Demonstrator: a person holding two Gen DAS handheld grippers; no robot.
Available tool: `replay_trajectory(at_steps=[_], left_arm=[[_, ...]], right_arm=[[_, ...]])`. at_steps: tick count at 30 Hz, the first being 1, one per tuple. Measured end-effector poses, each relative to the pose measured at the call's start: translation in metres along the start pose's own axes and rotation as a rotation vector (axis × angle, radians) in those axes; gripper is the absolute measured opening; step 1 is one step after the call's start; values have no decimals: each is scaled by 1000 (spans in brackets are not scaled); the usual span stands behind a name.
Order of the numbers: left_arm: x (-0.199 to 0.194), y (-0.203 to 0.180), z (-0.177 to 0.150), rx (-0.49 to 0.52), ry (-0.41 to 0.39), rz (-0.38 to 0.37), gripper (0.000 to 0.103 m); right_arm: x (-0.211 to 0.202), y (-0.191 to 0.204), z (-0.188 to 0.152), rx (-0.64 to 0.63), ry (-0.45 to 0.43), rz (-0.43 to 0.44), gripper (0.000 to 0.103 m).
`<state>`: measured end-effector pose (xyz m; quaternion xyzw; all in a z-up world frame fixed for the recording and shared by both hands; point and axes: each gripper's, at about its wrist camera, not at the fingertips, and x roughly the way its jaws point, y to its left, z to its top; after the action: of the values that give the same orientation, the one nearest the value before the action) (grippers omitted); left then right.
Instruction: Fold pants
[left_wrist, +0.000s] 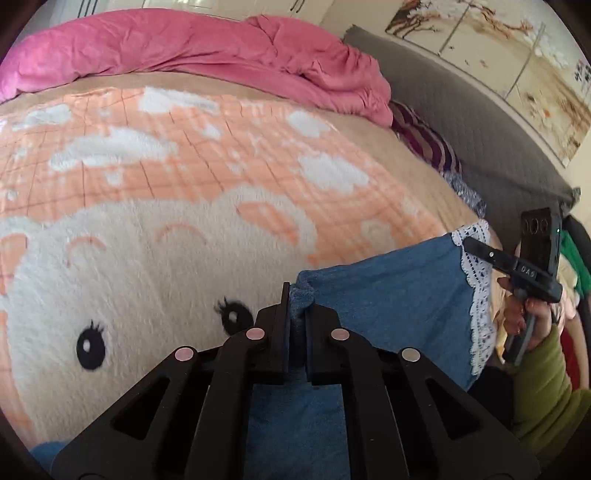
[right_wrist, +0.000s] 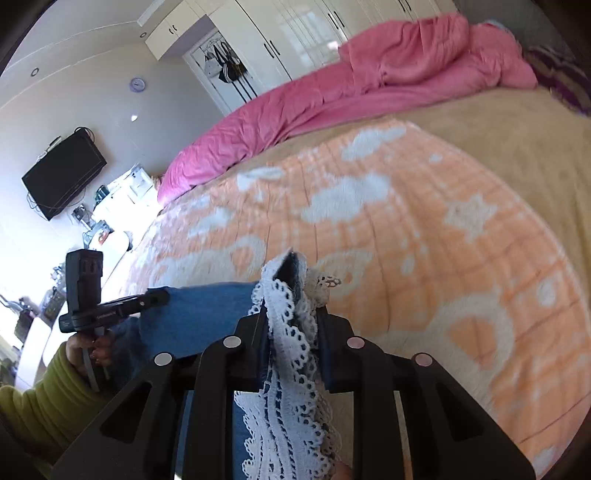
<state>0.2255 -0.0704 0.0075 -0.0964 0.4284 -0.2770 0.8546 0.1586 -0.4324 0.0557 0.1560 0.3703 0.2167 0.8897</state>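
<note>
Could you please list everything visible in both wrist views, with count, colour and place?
pants: one, blue, near edge of the bed, held at both ends
lace trim: white, on the pants' hem
blanket: one, orange and white with a cartoon face, spread on the bed
duvet: one, pink, bunched along the far side
headboard: one, grey
wardrobe: white, far wall
television: one, black, wall-mounted
left gripper: black, shut on the pants
right gripper: black, shut on the lace trim
sleeves: green
</note>
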Motion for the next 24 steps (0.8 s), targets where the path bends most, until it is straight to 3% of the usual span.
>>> replay_trajectory(at_steps=[2, 5, 8, 12, 15, 18, 20, 24], left_arm=[[7, -6, 11, 20, -12, 43, 1], [29, -11, 16, 51, 5, 109, 1], [57, -5, 10, 83, 53, 206, 2], [76, 8, -1, 72, 73, 227, 7], [72, 22, 0, -4, 59, 166, 8], [61, 22, -1, -25, 31, 178, 17], [45, 15, -5, -28, 1, 203, 34], [6, 5, -21, -44, -60, 217, 36]], right_arm=[[12, 4, 15, -65, 15, -82, 19], [48, -9, 24, -80, 114, -208, 19], [83, -24, 12, -116, 205, -286, 21], [102, -30, -6, -167, 241, -342, 28], [93, -33, -5, -153, 196, -379, 46], [69, -28, -7, -139, 98, -424, 53], [38, -25, -8, -95, 9, -412, 54], [-25, -25, -25, 55, -134, -345, 61]])
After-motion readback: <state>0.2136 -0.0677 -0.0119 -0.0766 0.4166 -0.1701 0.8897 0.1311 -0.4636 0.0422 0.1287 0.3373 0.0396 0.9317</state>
